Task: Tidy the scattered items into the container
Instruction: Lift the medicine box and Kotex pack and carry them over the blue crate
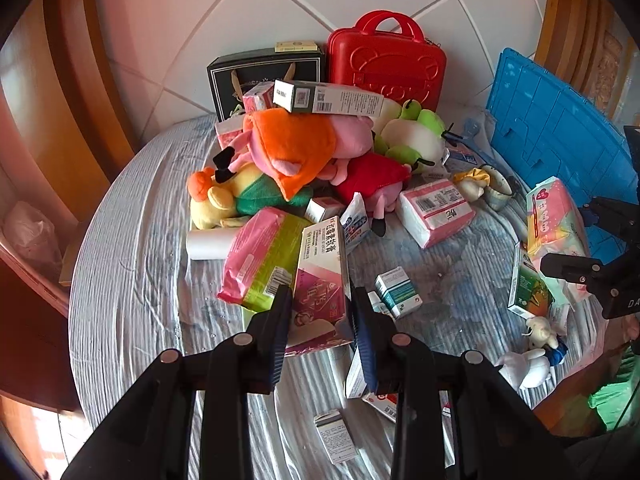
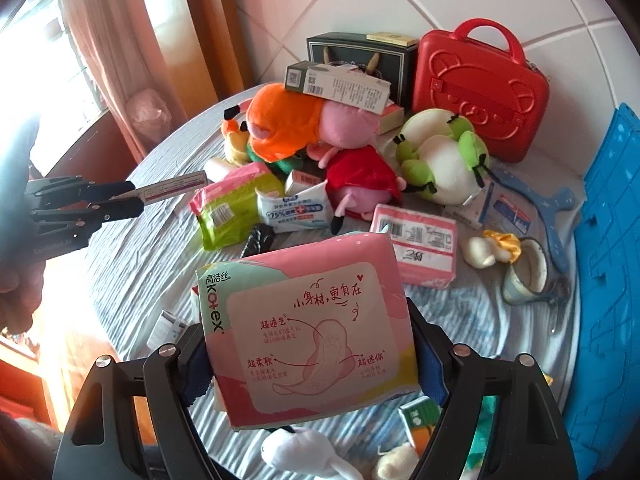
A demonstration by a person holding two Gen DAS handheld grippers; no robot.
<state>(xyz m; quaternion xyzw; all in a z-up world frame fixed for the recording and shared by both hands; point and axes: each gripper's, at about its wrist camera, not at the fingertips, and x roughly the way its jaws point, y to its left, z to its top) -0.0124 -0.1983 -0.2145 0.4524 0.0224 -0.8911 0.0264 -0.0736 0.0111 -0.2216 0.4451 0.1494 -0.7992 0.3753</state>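
1. Across a round table draped in crinkled pale-blue striped cloth (image 1: 132,248), the tidying looks barely begun: soft toys, cartons and packets lie strewn at centre frame.
2. At the bottom of the left wrist view, the left gripper (image 1: 320,308) is clamped narrowly on a flat pink-and-white cardboard ointment box (image 1: 322,280), lifted off the cloth.
3. In the lower middle of the right wrist view, the right gripper (image 2: 310,348) holds a soft pink plastic pack of sanitary pads (image 2: 308,332) across its width, jaws spread wide.
4. Along the right edge stands a rigid blue plastic crate (image 1: 560,132), by my reading the container; its inside is hidden.
5. Still out: an orange plush toy (image 1: 292,148), a green frog plush (image 1: 416,136), a glossy red moulded case (image 1: 384,68), and more.
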